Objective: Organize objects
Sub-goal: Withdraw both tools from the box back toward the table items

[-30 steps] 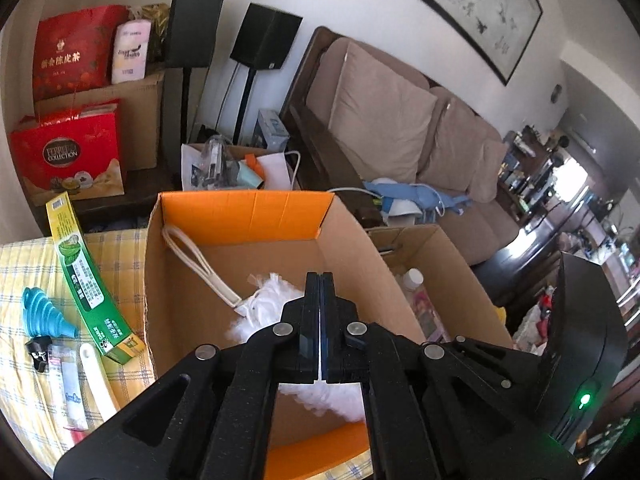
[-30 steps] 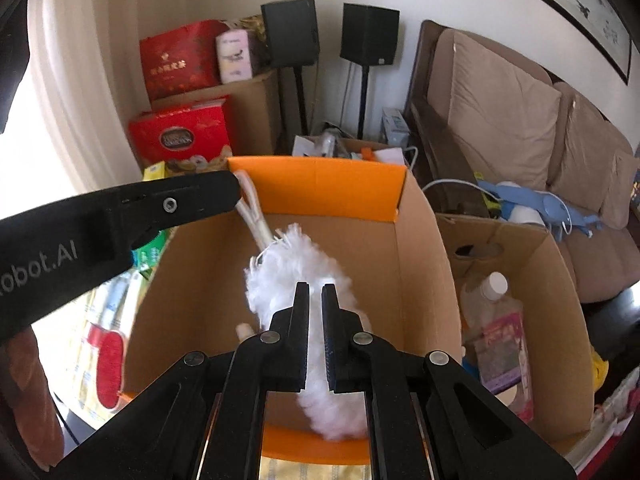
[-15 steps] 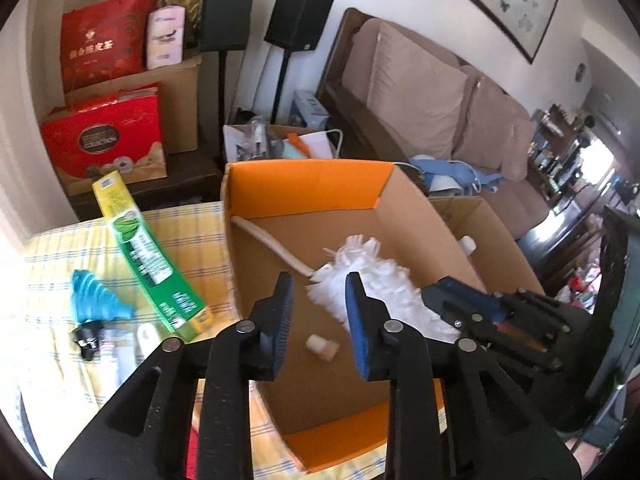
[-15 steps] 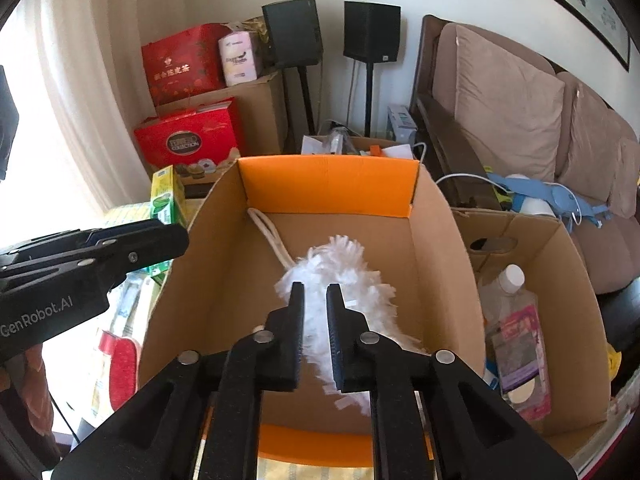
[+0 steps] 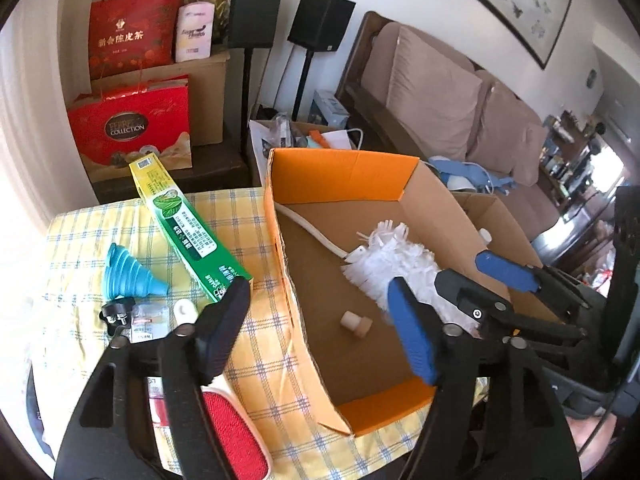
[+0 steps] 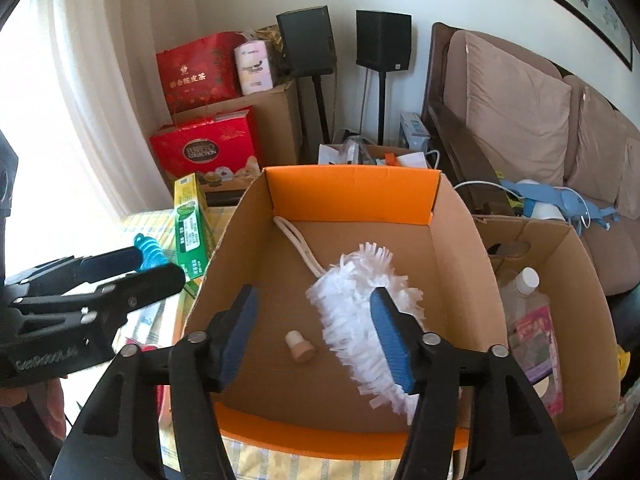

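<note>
An open cardboard box [image 5: 304, 312] [image 6: 352, 196] with orange flaps stands on the yellow checked tablecloth [image 5: 256, 240]. A white fluffy duster [image 5: 396, 268] [image 6: 360, 308] and a small cork [image 5: 356, 322] [image 6: 301, 350] lie inside it. My left gripper [image 5: 316, 320] is open and empty above the box's left wall. My right gripper [image 6: 316, 332] is open and empty over the box's near edge; it also shows in the left wrist view [image 5: 472, 276]. On the cloth left of the box lie a green carton [image 5: 188, 232], a blue funnel [image 5: 130, 270], a black plug [image 5: 116, 312] and a red brush [image 5: 232, 432].
A second cardboard box [image 6: 560, 320] with a plastic bottle [image 6: 528, 320] stands right of the first. Red gift boxes [image 5: 132, 120], speakers on stands [image 5: 256, 12] and a brown sofa [image 5: 440, 92] are behind the table.
Both grippers have opened from shut and pulled back from the box. The left gripper has moved left. The cork now lies on the box floor.
</note>
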A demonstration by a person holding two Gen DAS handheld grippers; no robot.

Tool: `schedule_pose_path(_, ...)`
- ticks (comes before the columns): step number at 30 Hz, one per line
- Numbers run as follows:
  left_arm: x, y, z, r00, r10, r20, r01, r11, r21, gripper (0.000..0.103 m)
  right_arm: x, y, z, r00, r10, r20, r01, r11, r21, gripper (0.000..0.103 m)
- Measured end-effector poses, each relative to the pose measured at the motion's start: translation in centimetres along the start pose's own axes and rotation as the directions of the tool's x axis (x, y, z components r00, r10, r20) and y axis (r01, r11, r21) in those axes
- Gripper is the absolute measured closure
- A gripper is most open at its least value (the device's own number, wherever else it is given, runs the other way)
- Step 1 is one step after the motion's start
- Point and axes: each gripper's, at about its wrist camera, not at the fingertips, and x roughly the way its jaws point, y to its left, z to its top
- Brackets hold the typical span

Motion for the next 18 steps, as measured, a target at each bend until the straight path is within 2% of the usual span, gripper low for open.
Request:
schedule_pose_path(5,-0.9,1.0,-0.3,1.0,0.008,0.008,-0.007,1.0,-0.01,0.021,-0.1,0.6,-0.1,1.0,0.011,0.003,-0.011,1.0,0.007,0.024)
schedule_pose_path(8,-1.5,1.7,-0.3,1.0,0.021,0.021,-0.021,1.0,-0.015,0.012,-0.1,1.1,-0.1,1.0,0.01,0.007,-0.01,1.0,0.005,0.018)
schedule_pose_path(10,-2.0,2.1,-0.4,0.999,0.033,0.035,-0.032,0.999,-0.012,0.01,-0.3,1.5,-0.1,1.0,-0.002,0.018,0.002,1.0,0.002,0.01)
schedule_pose_path(12,-2.4,2.6,-0.6,0.998,0.047,0.043,-0.047,0.999,-0.009,0.0,-0.4,1.5,0.0,1.0,-0.003,0.029,0.003,1.0,0.004,0.004)
schedule_pose_path(18,-3.7,4.1,-1.3,0.995,0.074,0.064,-0.073,0.997,-0.011,0.0,-0.6,2.5,0.3,0.999,0.007,0.037,-0.007,1.0,-0.004,0.003)
